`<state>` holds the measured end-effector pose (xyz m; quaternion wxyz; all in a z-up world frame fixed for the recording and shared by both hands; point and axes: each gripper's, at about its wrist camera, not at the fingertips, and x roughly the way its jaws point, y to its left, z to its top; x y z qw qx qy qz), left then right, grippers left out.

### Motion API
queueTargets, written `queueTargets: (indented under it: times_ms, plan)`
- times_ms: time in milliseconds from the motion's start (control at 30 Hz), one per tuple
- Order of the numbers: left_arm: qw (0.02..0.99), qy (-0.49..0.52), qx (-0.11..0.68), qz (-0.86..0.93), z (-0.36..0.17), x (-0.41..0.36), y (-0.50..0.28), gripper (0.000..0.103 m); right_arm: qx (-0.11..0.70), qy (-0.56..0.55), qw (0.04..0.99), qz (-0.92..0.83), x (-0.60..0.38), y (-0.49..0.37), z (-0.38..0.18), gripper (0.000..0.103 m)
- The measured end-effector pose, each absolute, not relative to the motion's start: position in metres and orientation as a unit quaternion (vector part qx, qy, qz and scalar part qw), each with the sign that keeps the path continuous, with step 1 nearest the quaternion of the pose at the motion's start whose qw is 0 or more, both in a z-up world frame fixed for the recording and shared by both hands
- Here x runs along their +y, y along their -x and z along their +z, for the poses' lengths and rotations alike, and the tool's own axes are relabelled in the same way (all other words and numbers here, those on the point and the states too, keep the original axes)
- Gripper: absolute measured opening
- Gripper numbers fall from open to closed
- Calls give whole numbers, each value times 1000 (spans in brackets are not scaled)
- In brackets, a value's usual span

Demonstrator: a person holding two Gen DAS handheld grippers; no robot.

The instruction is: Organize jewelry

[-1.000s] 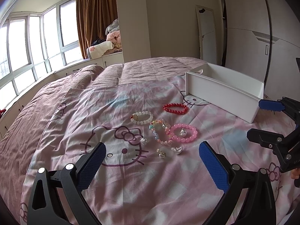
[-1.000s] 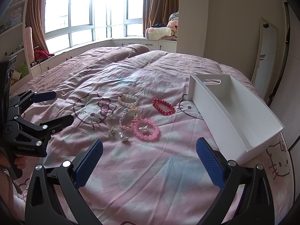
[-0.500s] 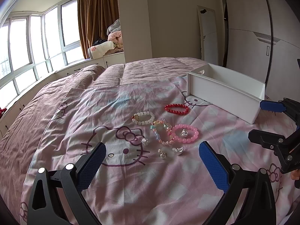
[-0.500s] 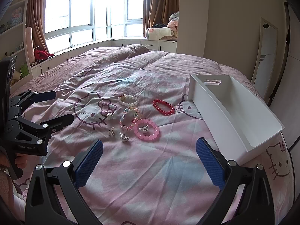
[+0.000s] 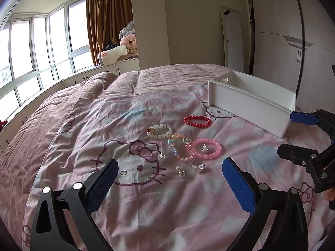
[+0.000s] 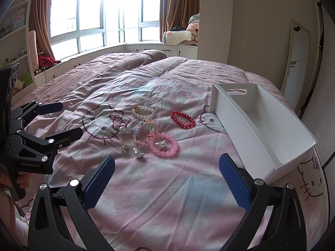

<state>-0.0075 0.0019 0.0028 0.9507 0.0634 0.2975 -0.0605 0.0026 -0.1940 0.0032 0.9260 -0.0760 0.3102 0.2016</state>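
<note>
Left wrist view: the left gripper (image 5: 168, 179) fills the bottom of the frame, its blue pads spread wide and holding nothing, above the pink cartoon-cat bedspread (image 5: 134, 209). Just past it, centre frame, the jewelry lies in a loose cluster: a pink bead bracelet (image 5: 206, 149) with a small silver charm inside its ring, a pastel bracelet (image 5: 179, 147) touching its left side, a white bead bracelet (image 5: 159, 131) above that, and a red bead bracelet (image 5: 197, 121) further up. Three small silver pieces sit at the lower edge of the cluster. The white bin (image 5: 251, 102), empty, sits at upper right. At the right edge, the right gripper (image 5: 286, 133) shows, fingers parted.

Right wrist view: the right gripper is at the bottom, pads wide apart (nothing between them). The same cluster lies centre frame, the bin at right, and the left gripper at the left edge, fingers apart.
</note>
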Motion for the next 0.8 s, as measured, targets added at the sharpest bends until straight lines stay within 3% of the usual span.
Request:
queueTargets:
  times_ms: [800]
  plan:
    - [951, -62, 298, -59, 1, 2, 7, 101, 310, 76, 926, 202, -194, -2, 3, 98]
